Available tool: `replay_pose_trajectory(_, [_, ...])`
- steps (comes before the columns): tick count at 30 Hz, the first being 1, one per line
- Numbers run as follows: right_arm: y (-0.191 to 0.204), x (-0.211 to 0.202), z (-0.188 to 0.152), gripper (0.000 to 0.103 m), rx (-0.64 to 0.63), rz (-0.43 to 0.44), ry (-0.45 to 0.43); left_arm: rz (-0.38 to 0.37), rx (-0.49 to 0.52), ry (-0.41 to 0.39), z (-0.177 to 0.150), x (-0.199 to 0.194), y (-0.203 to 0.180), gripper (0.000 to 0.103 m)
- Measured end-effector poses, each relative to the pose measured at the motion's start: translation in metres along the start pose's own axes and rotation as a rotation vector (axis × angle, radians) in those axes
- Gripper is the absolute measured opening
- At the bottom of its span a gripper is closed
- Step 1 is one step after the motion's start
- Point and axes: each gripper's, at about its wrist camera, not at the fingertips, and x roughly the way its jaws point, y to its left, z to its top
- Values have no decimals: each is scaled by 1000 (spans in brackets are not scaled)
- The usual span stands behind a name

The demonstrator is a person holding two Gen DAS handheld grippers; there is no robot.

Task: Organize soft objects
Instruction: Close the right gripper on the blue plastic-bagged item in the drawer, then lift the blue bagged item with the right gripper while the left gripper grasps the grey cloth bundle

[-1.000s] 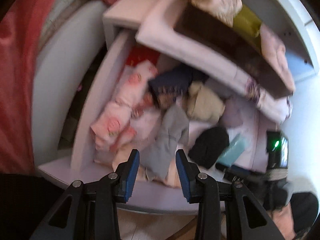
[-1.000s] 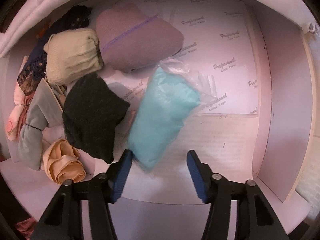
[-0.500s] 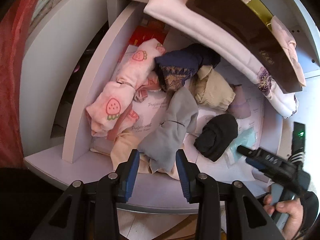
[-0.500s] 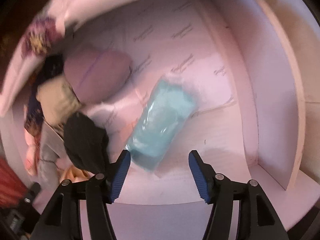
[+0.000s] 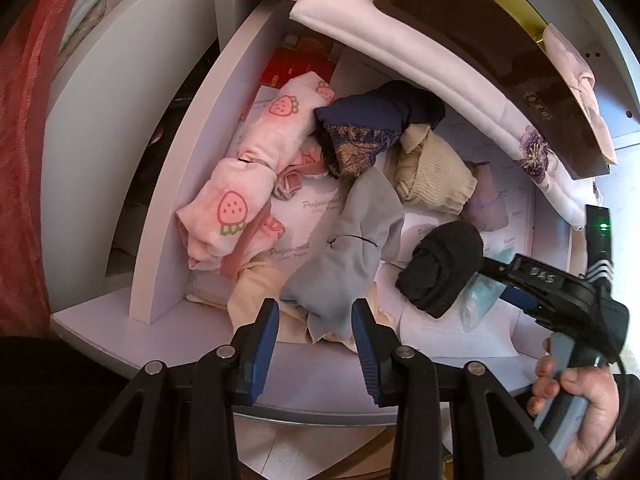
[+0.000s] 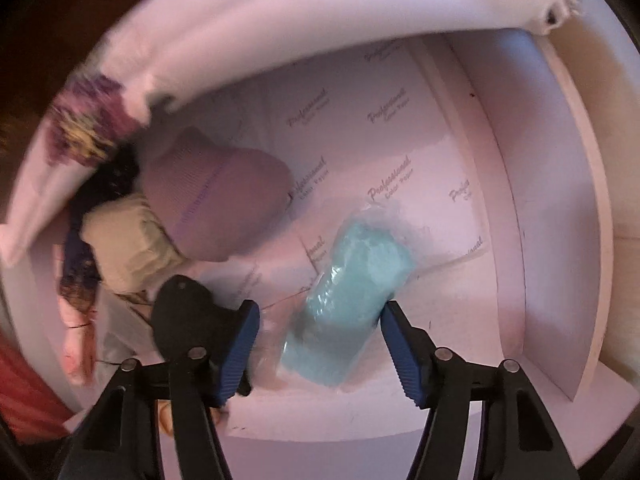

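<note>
An open pale drawer (image 5: 168, 248) holds loose soft things. Among them are a pink strawberry-print roll (image 5: 240, 184), a navy lace piece (image 5: 360, 136), a beige sock roll (image 5: 432, 176), a grey sock (image 5: 352, 256), a black sock roll (image 5: 440, 268) and a mauve bundle (image 6: 216, 200). My left gripper (image 5: 314, 312) hovers open over the grey sock's near end, gripping nothing. My right gripper (image 6: 320, 312) points down over a teal packet in clear wrap (image 6: 352, 296). Its jaws are closing with the packet between them, and the left pad stands clear of it. The black sock roll (image 6: 188, 320) lies beside its left finger.
A white cloth with a purple flower print (image 5: 532, 156) hangs over the drawer's back from the dark shelf (image 5: 480, 40) above. Red fabric (image 5: 20, 160) lies at far left. The drawer's right part (image 6: 460, 160) shows bare printed liner paper. A hand (image 5: 580, 412) holds the right gripper's handle.
The right gripper has shifted and rolled, bringing the teal packet between its jaws and the black sock beside its left finger. It has come further into the left wrist view. The left gripper barely moved.
</note>
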Motion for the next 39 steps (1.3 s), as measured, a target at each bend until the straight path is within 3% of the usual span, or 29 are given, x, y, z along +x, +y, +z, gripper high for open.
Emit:
replay_pose_trajectory(3, [-2, 6, 5, 35, -14, -12, 30, 15, 18, 0, 0, 0, -1, 38])
replay_pose_trajectory(7, [9, 9, -3, 35, -114, -80, 43, 21, 29, 0, 0, 1, -3, 38])
replay_pose_trajectory(19, [9, 12, -11, 37, -226, -148, 68, 30, 69, 2, -3, 1, -4, 38])
replay_pose_trajectory(28, [32, 12, -73, 36, -270, -160, 50, 50, 163, 6, -7, 9, -24, 38])
replay_pose_trajectory(39, [75, 19, -99, 35, -316, -196, 33, 93, 251, -15, 0, 21, -40, 38])
